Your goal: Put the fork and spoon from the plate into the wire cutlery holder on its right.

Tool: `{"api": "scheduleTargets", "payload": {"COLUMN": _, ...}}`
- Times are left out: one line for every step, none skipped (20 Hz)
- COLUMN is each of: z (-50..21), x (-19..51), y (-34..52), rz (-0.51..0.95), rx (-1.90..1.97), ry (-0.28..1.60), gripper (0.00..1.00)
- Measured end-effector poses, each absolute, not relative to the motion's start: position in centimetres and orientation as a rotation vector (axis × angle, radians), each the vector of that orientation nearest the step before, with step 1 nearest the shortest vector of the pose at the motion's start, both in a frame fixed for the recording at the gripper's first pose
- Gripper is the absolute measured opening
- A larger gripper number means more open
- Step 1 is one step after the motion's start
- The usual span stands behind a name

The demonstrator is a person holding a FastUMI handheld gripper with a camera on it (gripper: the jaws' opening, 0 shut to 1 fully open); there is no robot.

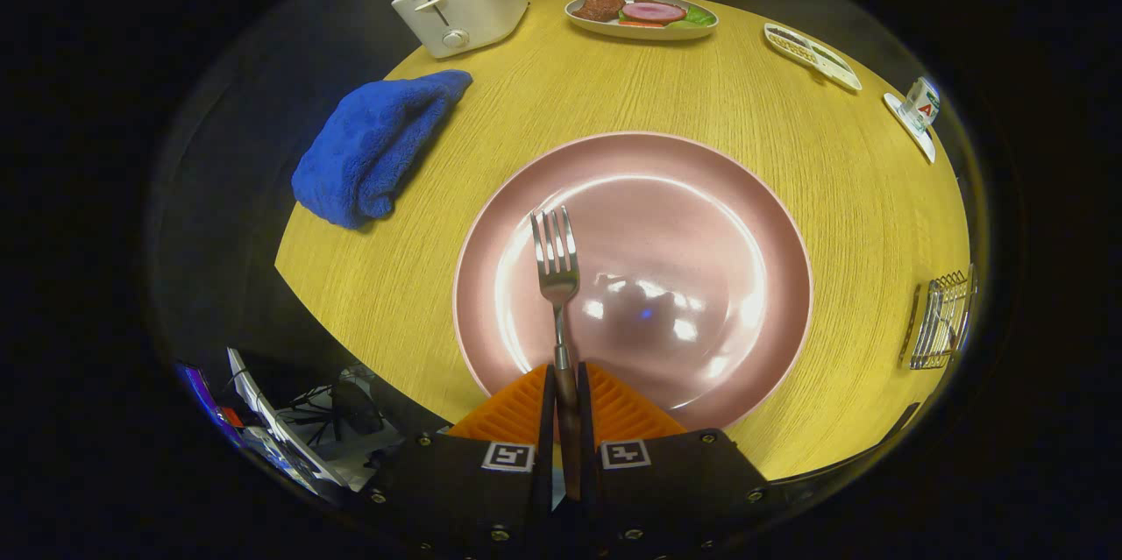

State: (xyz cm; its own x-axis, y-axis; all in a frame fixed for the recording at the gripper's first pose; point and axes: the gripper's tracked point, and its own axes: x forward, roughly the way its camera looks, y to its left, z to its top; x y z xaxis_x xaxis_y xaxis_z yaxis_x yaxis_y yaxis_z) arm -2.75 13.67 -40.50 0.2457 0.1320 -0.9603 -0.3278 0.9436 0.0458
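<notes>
A metal fork [556,266] with a dark handle is pinched between the two fingers of my gripper [565,385], which is shut on its handle. The fork's tines point forward over the pink plate [701,192], which lies on the yellow wooden table just ahead of the fingers. The fork looks lifted a little above the plate. The wire cutlery holder [942,322] stands far to the right of the plate, near the table's edge, and seems to have something metallic in it.
A blue towel [372,148] lies left of the plate. Beyond it stands a white toaster [460,8]. A dish of food [642,14] sits at the far side, with a small tray [811,54] and a can on a coaster [919,107] toward the right.
</notes>
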Motion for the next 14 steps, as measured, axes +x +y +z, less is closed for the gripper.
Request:
{"api": "scheduleTargets", "payload": {"z": -40.8, "x": -3.3, "y": 13.8, "rz": 0.321, "rx": -0.181, "ry": 1.295, "gripper": 0.12}}
{"api": "scheduleTargets", "payload": {"z": -40.7, "x": -2.9, "y": 13.9, "rz": 0.318, "rx": -0.165, "ry": 1.280, "gripper": 0.12}}
{"api": "scheduleTargets", "payload": {"z": -40.8, "x": -3.0, "y": 13.8, "rz": 0.320, "rx": -0.166, "ry": 1.277, "gripper": 0.05}}
{"api": "scheduleTargets", "payload": {"z": -40.6, "x": -2.9, "y": 13.9, "rz": 0.325, "rx": -0.151, "ry": 1.267, "gripper": 0.05}}
{"api": "scheduleTargets", "payload": {"z": -40.4, "x": -2.7, "y": 14.1, "rz": 0.329, "rx": -0.134, "ry": 1.250, "gripper": 0.05}}
{"api": "scheduleTargets", "payload": {"z": -39.9, "x": -2.4, "y": 14.0, "rz": 0.331, "rx": -0.119, "ry": 1.238, "gripper": 0.05}}
{"api": "scheduleTargets", "payload": {"z": -39.6, "x": -2.3, "y": 13.8, "rz": 0.329, "rx": -0.102, "ry": 1.229, "gripper": 0.05}}
{"api": "scheduleTargets", "payload": {"z": -39.1, "x": -2.2, "y": 13.6, "rz": 0.324, "rx": -0.080, "ry": 1.225, "gripper": 0.05}}
{"api": "scheduleTargets", "payload": {"z": -38.6, "x": -2.0, "y": 13.3, "rz": 0.316, "rx": -0.054, "ry": 1.215, "gripper": 0.05}}
{"api": "scheduleTargets", "payload": {"z": -38.0, "x": -1.7, "y": 12.7, "rz": 0.305, "rx": -0.034, "ry": 1.205, "gripper": 0.05}}
{"api": "scheduleTargets", "payload": {"z": -37.4, "x": -1.3, "y": 11.9, "rz": 0.289, "rx": -0.013, "ry": 1.192, "gripper": 0.05}}
{"api": "scheduleTargets", "payload": {"z": -36.7, "x": -1.0, "y": 11.0, "rz": 0.268, "rx": 0.007, "ry": 1.180, "gripper": 0.05}}
{"api": "scheduleTargets", "payload": {"z": -36.0, "x": -0.6, "y": 9.9, "rz": 0.244, "rx": 0.032, "ry": 1.166, "gripper": 0.05}}
{"api": "scheduleTargets", "payload": {"z": -35.3, "x": -0.2, "y": 8.8, "rz": 0.219, "rx": 0.057, "ry": 1.150, "gripper": 0.05}}
